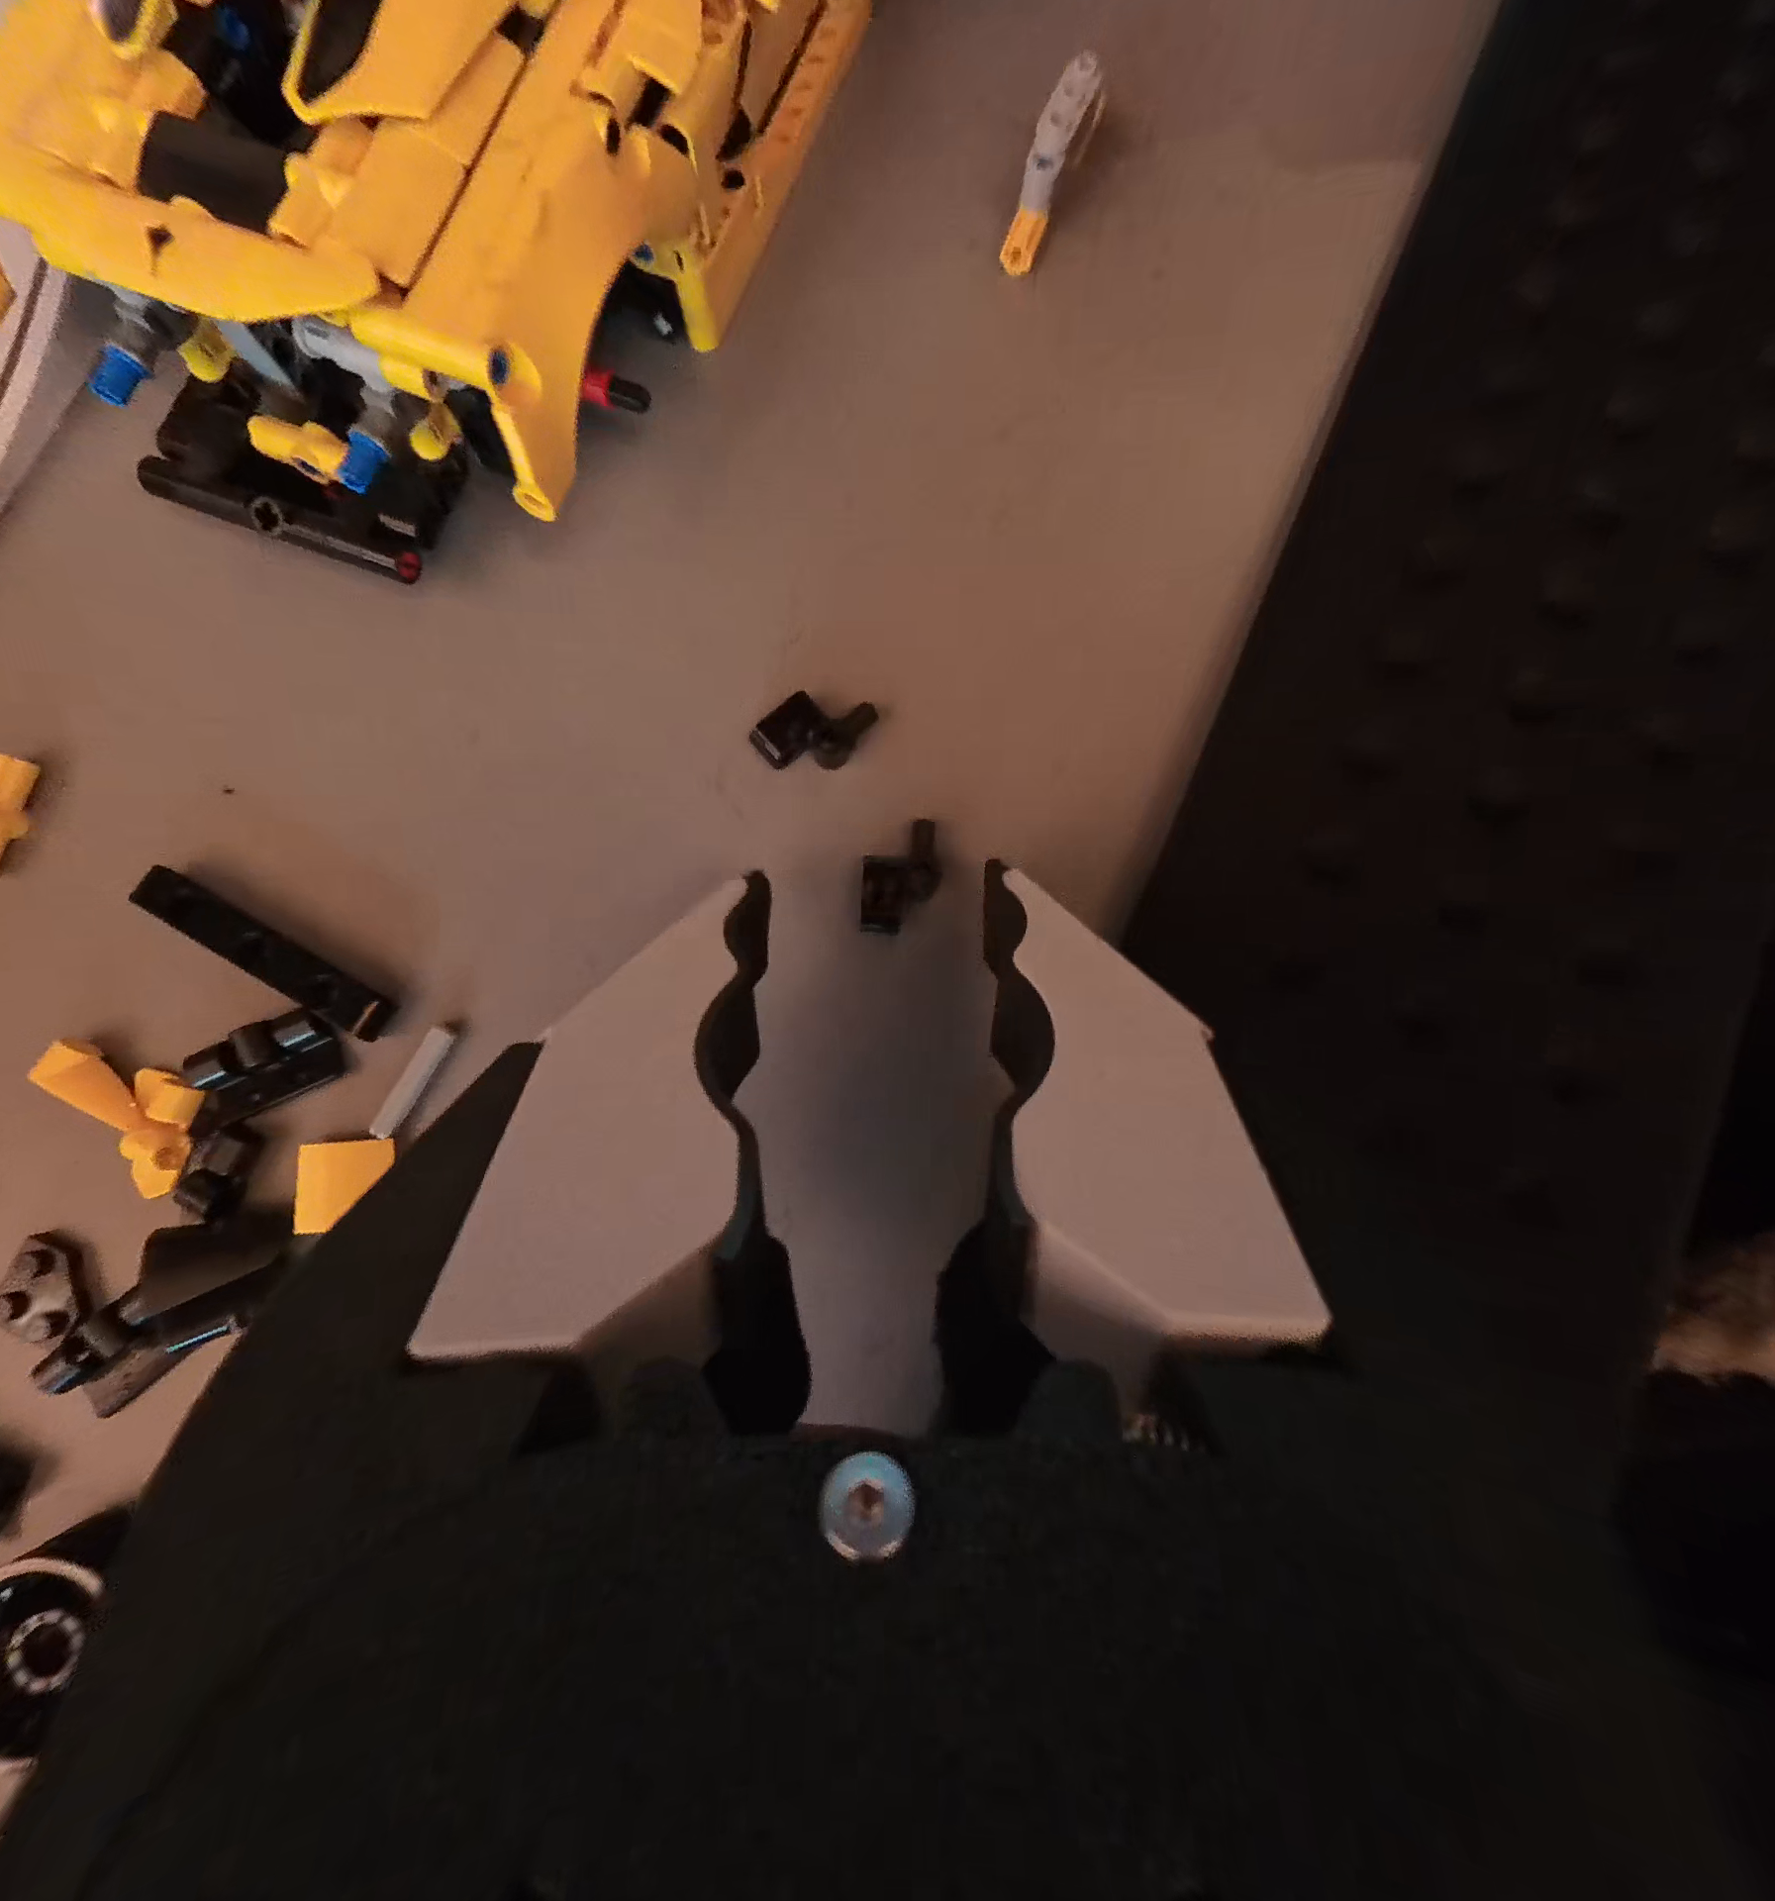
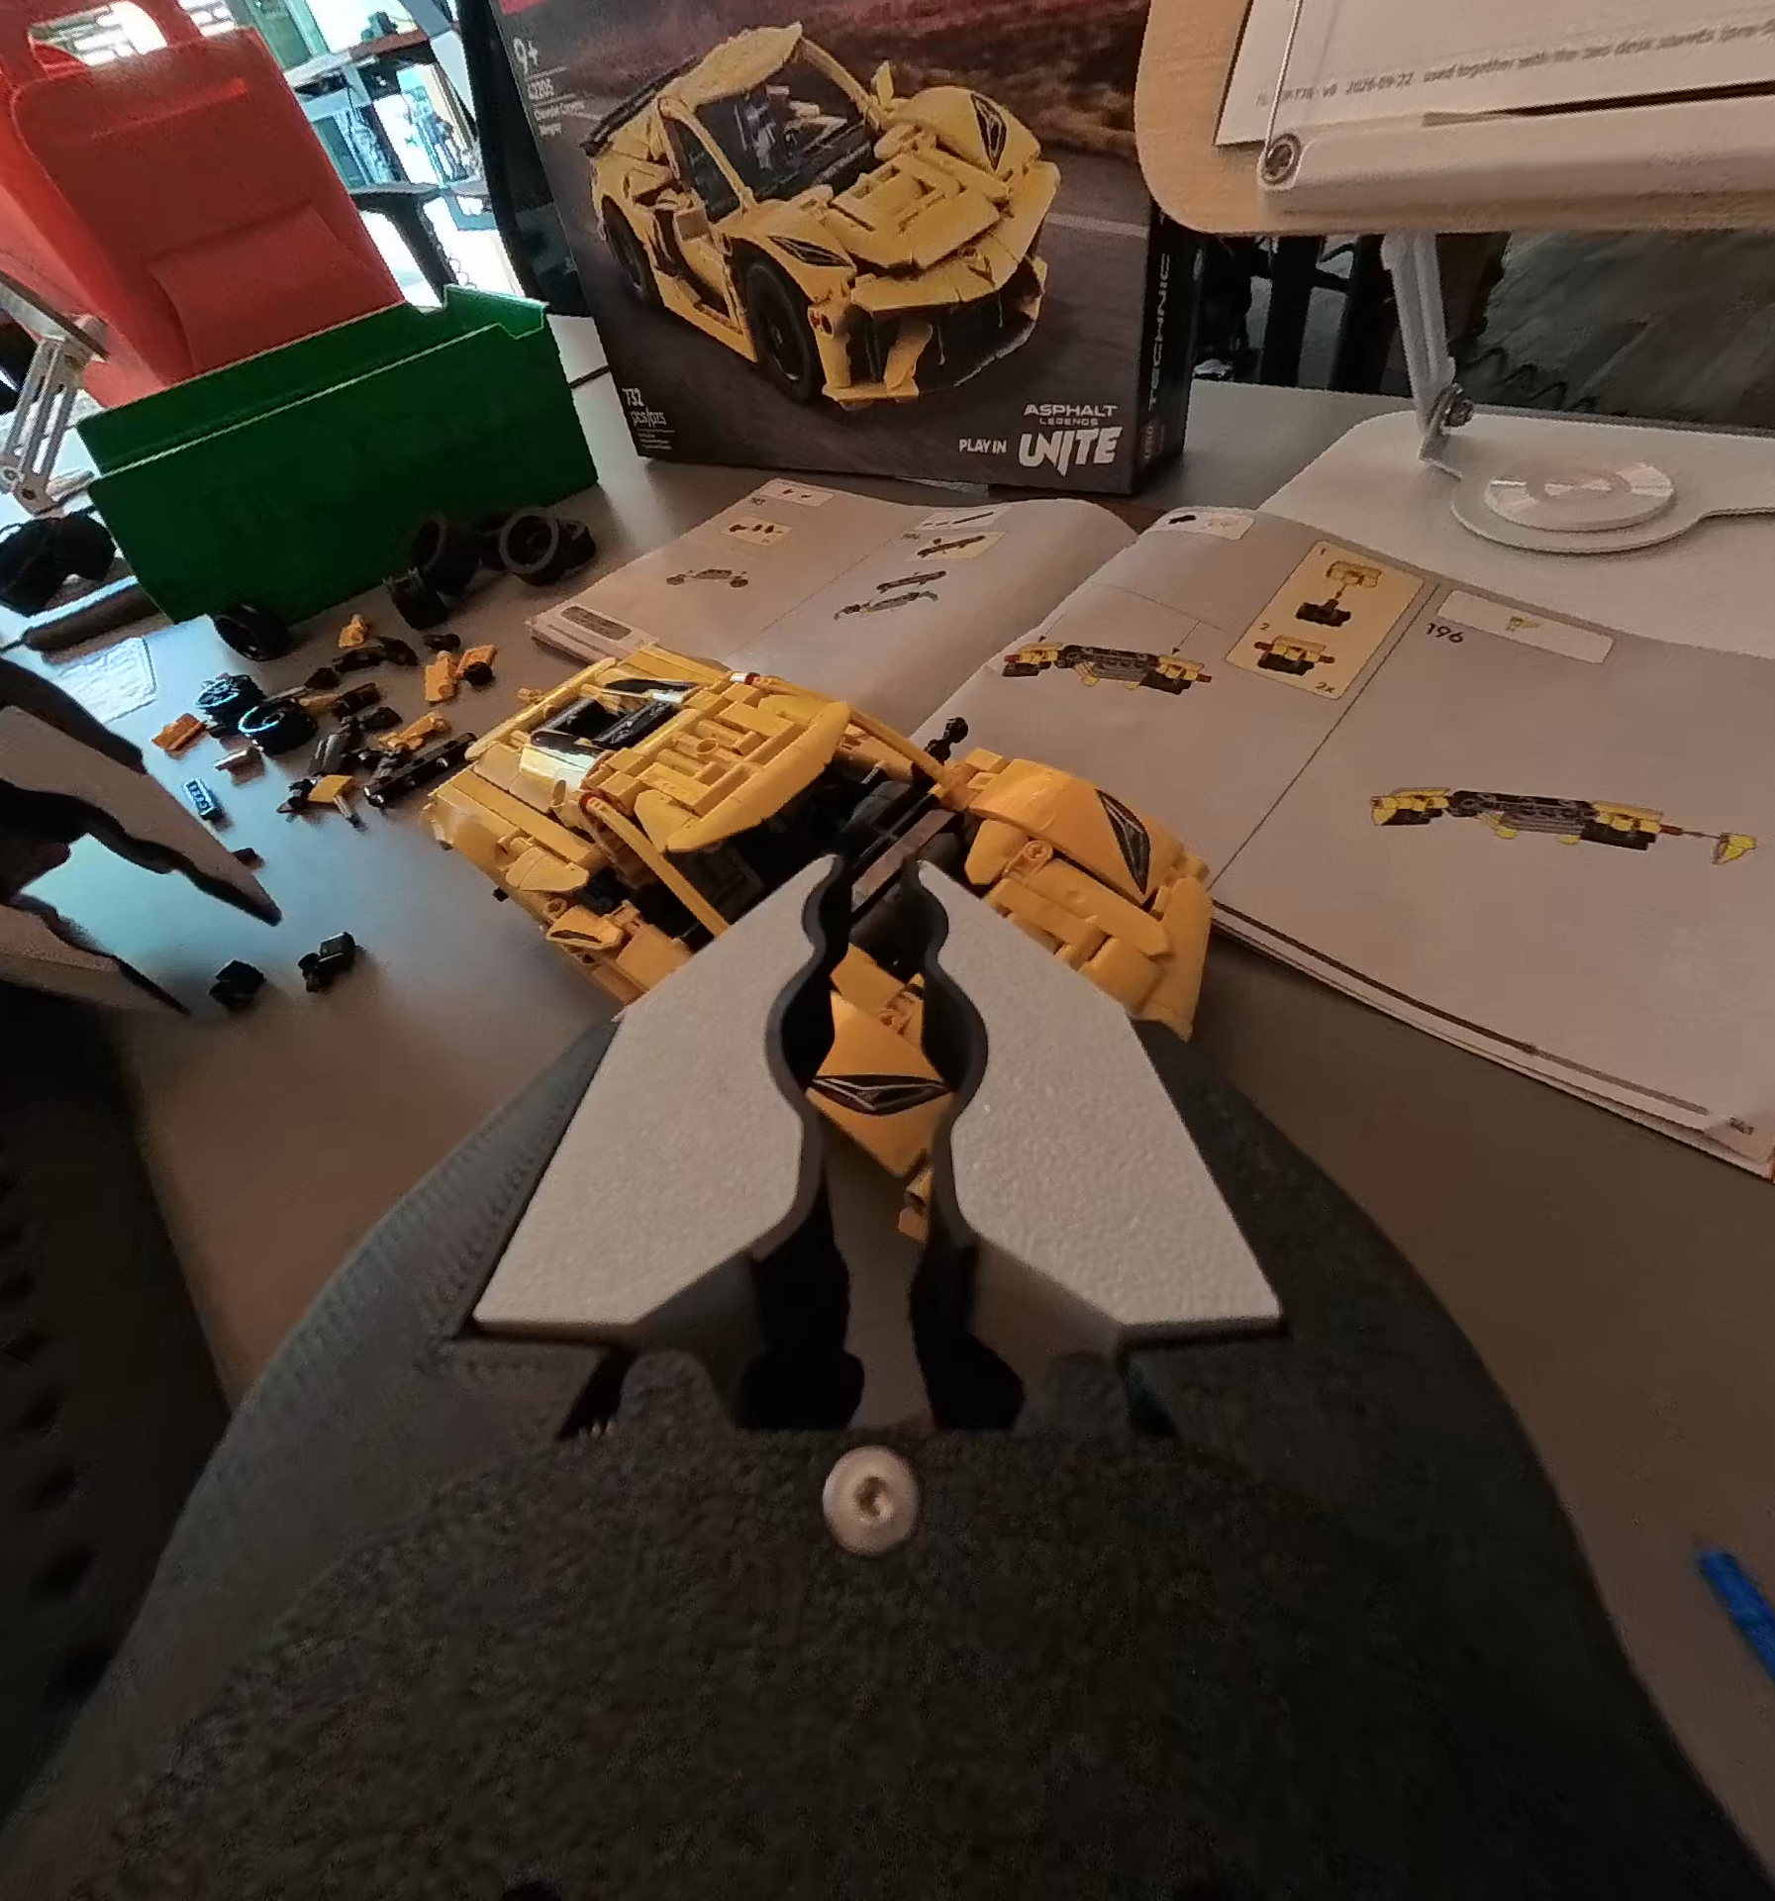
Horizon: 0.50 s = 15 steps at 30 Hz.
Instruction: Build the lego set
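In the left wrist view the left gripper (image 1: 875, 874) sits low in the frame with its jaws spread and empty, a small black connector (image 1: 895, 887) lying on the table (image 1: 657, 720) right between its tips, so it looks lined up to pick that piece. In the right wrist view the right gripper (image 2: 875, 874) hangs over the nose of the yellow car (image 2: 759, 813) at mid-frame, jaws nearly together with only a slim gap and nothing visibly pinched, perhaps to steady the model. Farther back the open instruction booklet (image 2: 1428, 741) lies right of centre for reference, the loose parts (image 2: 348, 720) are scattered at left, and the set's box (image 2: 862, 257) stands at the top.
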Each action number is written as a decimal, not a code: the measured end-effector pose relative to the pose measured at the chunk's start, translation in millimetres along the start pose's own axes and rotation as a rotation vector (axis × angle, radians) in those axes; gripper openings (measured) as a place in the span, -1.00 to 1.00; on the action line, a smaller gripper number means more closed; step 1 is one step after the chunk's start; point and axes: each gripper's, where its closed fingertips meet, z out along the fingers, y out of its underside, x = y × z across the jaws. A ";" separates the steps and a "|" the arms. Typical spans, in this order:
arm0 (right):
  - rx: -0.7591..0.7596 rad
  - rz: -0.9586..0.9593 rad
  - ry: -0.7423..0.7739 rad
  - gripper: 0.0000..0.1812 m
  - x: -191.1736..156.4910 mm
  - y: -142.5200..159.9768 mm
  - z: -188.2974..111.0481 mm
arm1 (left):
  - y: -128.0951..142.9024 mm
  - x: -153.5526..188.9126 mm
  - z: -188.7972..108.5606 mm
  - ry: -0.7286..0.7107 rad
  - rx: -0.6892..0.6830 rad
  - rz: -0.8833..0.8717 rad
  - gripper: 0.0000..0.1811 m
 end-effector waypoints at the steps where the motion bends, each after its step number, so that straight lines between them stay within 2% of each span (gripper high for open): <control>1: -0.002 -0.003 -0.001 -0.91 -0.6 0.4 0.2 | 1.6 -0.1 1.2 -0.014 -0.014 0.012 -0.54; 15: -0.003 -0.002 -0.007 -0.91 -2.5 0.7 0.2 | 1.5 5.1 6.6 -0.023 -0.046 0.015 -0.72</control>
